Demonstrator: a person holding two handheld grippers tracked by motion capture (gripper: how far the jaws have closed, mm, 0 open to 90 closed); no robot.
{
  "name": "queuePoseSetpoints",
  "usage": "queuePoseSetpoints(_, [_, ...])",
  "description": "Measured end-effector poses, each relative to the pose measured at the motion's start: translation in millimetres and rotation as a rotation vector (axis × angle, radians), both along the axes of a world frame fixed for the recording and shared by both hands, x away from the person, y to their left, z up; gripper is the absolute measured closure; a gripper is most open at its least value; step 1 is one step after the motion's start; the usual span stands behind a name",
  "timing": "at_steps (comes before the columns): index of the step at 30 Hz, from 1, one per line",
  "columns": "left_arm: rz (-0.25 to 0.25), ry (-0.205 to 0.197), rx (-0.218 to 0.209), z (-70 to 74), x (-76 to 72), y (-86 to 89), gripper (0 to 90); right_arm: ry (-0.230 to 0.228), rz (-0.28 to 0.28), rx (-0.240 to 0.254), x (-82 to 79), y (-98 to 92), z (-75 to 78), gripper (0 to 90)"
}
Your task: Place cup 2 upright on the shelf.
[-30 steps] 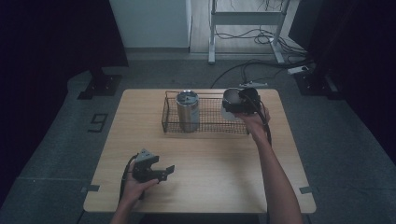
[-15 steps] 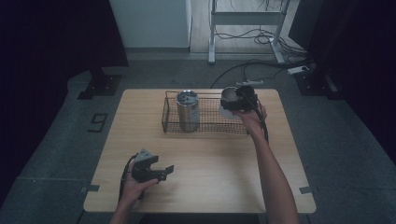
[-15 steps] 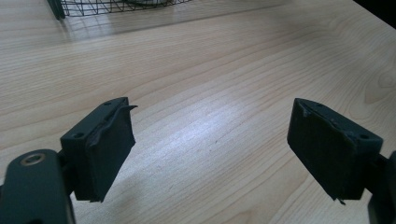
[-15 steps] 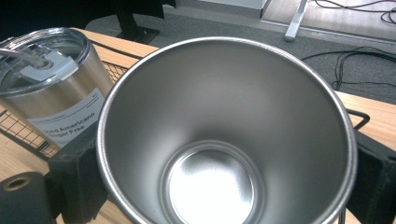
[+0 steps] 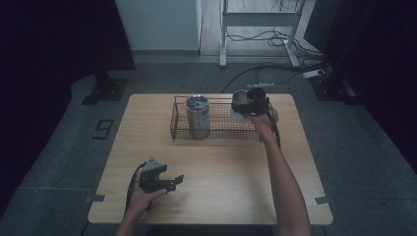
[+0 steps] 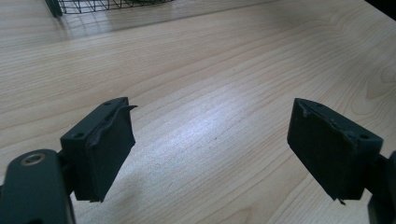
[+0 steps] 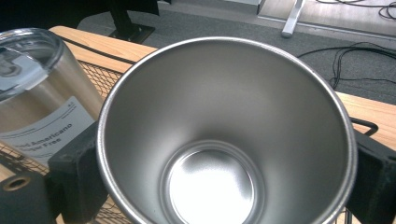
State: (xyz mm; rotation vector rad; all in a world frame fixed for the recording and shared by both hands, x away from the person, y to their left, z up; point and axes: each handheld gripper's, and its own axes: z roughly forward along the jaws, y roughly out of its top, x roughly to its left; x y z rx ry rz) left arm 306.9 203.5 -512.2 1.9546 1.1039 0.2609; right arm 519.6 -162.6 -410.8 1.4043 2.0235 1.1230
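1. Right hand-held gripper (image 5: 246, 105) clamps an open steel tumbler (image 7: 224, 135) by its sides, over the right end of the wire basket (image 5: 216, 129).
2. Lidded tumbler (image 5: 197, 116) already stands upright in the basket's left part.
3. Left hand-held gripper (image 6: 212, 154): jaws apart, empty, low over the tabletop (image 5: 231, 172).
4. My judgement: remaining step is lowering and releasing.

- A light wooden surface (image 5: 231, 162) stands on grey carpet (image 5: 64, 147).
- A lidded steel tumbler (image 5: 197, 117) with a white label stands upright at the left end of the wire basket.
- Cables (image 5: 265, 73) trail over the floor behind the surface.
- A white cabinet (image 5: 160, 24) and a metal frame (image 5: 260, 19) stand farther back.
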Motion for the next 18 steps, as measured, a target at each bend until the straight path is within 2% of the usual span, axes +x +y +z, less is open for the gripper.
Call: queuePoseSetpoints(18, [-0.017, 0.011, 0.004, -2.3, 0.4, -0.1, 14.8, 0.046, -0.008, -0.009, 15.9, 1.3, -24.4, 6.9])
